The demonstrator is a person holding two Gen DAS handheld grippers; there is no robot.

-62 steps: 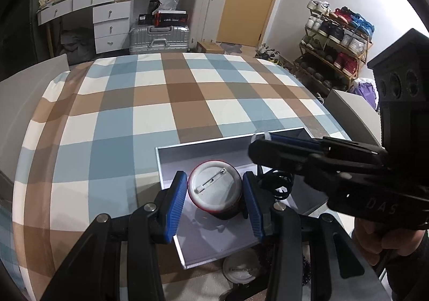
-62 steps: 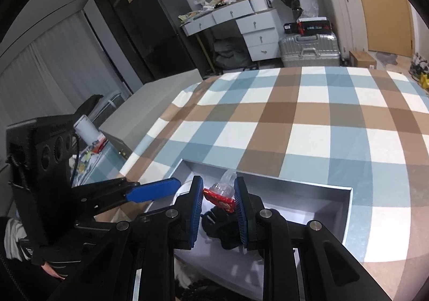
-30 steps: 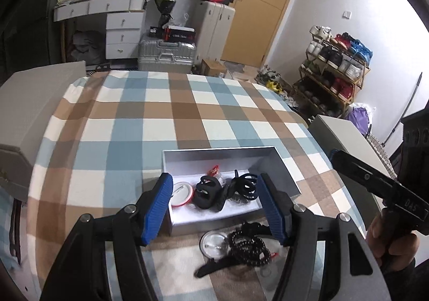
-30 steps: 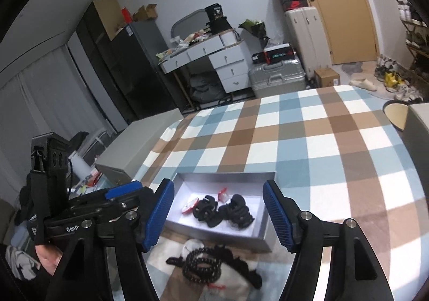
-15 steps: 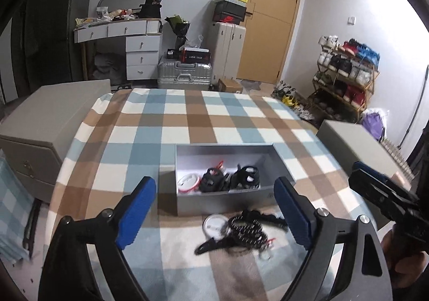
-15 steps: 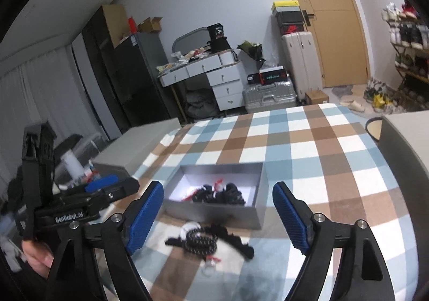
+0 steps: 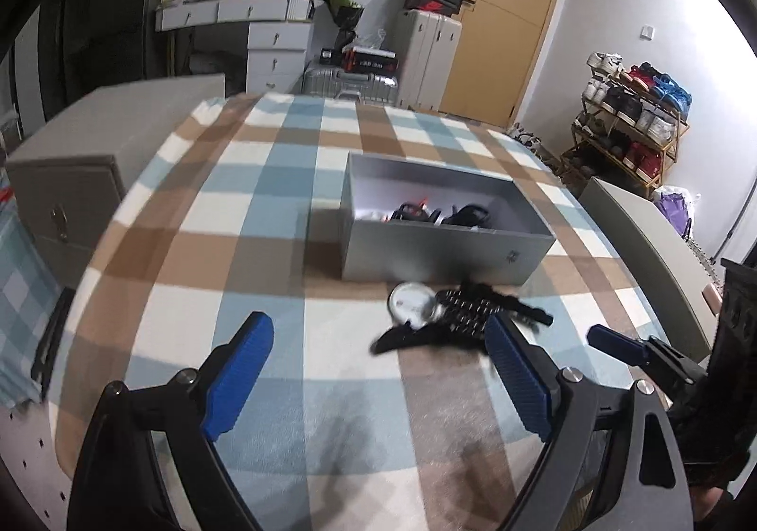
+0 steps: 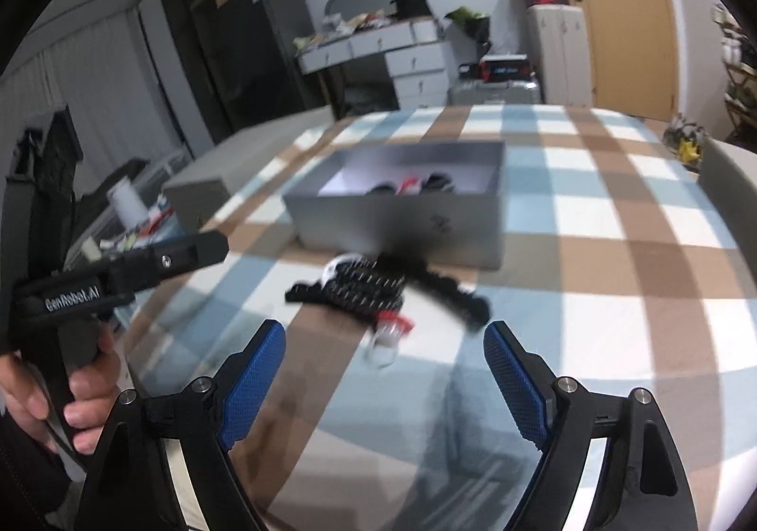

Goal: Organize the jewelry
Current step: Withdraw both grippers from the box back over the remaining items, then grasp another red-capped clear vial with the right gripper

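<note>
A grey open box (image 7: 440,254) (image 8: 402,218) sits mid-table on the plaid cloth and holds a badge, black hair clips and a red piece. In front of it lie a round white badge (image 7: 410,301), a black bead bracelet (image 7: 466,308) (image 8: 366,287), a black strap (image 8: 454,289) and a small clear piece with red (image 8: 390,330). My left gripper (image 7: 378,370) is open and empty, low over the cloth near the pile. My right gripper (image 8: 383,379) is open and empty, just short of the pile; it also shows in the left wrist view (image 7: 629,353).
A grey cabinet (image 7: 75,162) stands left of the table and another grey unit (image 7: 648,247) to the right. A shoe rack (image 7: 629,124), suitcases (image 7: 426,57) and a white dresser (image 7: 265,39) line the far wall. The views are motion-blurred.
Both grippers opened, let the badge and red piece go in the box and pulled back and up. Since then they have dropped low toward the pile in front of the box.
</note>
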